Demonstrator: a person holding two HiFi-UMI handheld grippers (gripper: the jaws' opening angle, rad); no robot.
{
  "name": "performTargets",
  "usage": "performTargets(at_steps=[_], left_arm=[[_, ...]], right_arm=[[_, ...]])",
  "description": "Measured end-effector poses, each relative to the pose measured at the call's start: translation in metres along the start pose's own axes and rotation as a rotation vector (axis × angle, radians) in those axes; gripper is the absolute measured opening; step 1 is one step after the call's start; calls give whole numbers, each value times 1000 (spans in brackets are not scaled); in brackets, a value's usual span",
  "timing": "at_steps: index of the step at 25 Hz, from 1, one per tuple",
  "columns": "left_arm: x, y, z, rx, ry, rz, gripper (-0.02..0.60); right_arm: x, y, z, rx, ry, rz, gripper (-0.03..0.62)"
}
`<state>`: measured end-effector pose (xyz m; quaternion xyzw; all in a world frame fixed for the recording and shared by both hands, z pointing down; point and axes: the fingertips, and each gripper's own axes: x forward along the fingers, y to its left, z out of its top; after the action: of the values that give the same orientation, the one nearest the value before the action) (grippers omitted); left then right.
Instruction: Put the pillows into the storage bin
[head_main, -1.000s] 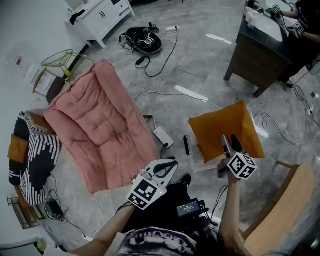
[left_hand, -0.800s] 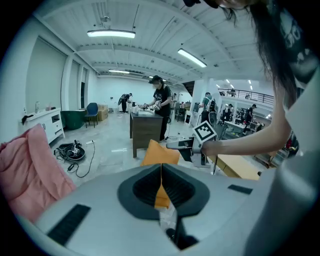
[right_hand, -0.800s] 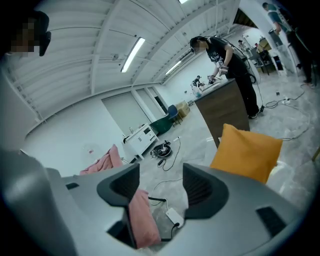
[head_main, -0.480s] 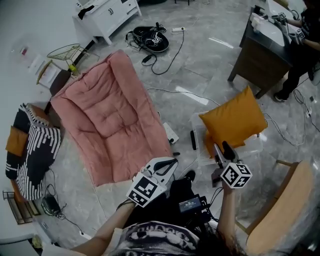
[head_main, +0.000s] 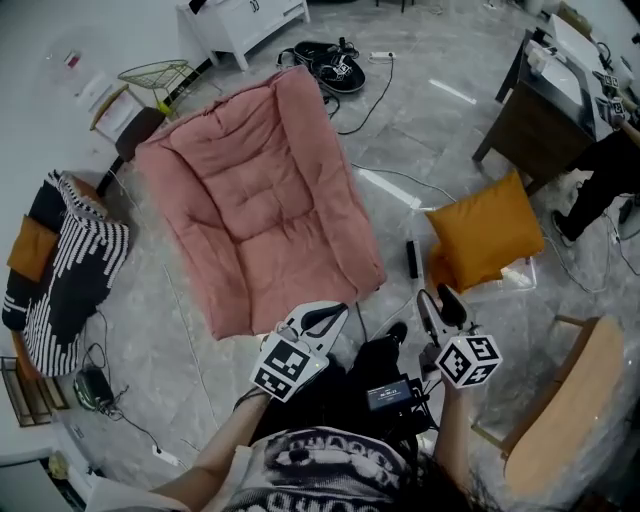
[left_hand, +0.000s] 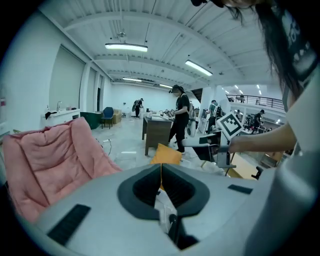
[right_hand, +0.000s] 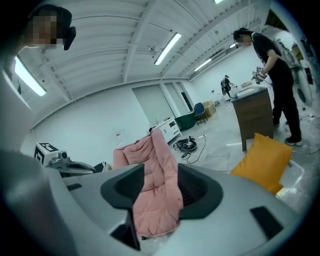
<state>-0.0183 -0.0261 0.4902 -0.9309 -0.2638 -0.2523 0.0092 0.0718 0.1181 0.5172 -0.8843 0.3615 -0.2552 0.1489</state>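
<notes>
An orange pillow (head_main: 487, 242) rests tilted in a clear storage bin (head_main: 517, 279) on the floor to my right; it also shows in the left gripper view (left_hand: 167, 154) and the right gripper view (right_hand: 263, 157). My right gripper (head_main: 438, 297) hangs short of the bin, apart from the pillow. Its jaws (right_hand: 157, 185) are closing with nothing between them. My left gripper (head_main: 335, 313) is held low in front of me, its jaws (left_hand: 161, 172) shut and empty. A big pink cushion (head_main: 262, 195) lies spread on the floor ahead. A black-and-white striped pillow (head_main: 75, 270) sits on a seat at far left.
A wooden chair (head_main: 560, 420) stands close at my right. A dark desk (head_main: 545, 105) with a person (head_main: 612, 170) beside it is beyond the bin. A white cabinet (head_main: 245, 15), cables and a black bag (head_main: 335, 65) lie at the far side.
The orange pillow, at my right gripper's tips a second ago, now sits in the bin, and the gripper has drawn back toward me. The head view has swung left toward the pink cushion.
</notes>
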Motion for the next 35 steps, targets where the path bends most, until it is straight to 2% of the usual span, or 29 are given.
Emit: performTargets(at_steps=[4, 9, 11, 21, 28, 35], left_arm=[[-47, 11, -31, -38, -8, 35, 14], [-96, 23, -62, -77, -12, 89, 14], [-112, 28, -70, -94, -20, 114, 14], [-154, 41, -101, -159, -37, 192, 14], [-158, 42, -101, -158, -53, 189, 14], [-157, 45, -100, -153, -61, 184, 14]], right_arm=[[-9, 55, -8, -73, -21, 18, 155], [-17, 107, -13, -147, -61, 36, 29], [-18, 122, -15, -169, -57, 52, 0], [-14, 165, -24, -235, -14, 114, -2], [-13, 174, -22, -212, -5, 146, -3], [-14, 176, -20, -218, -5, 140, -3]])
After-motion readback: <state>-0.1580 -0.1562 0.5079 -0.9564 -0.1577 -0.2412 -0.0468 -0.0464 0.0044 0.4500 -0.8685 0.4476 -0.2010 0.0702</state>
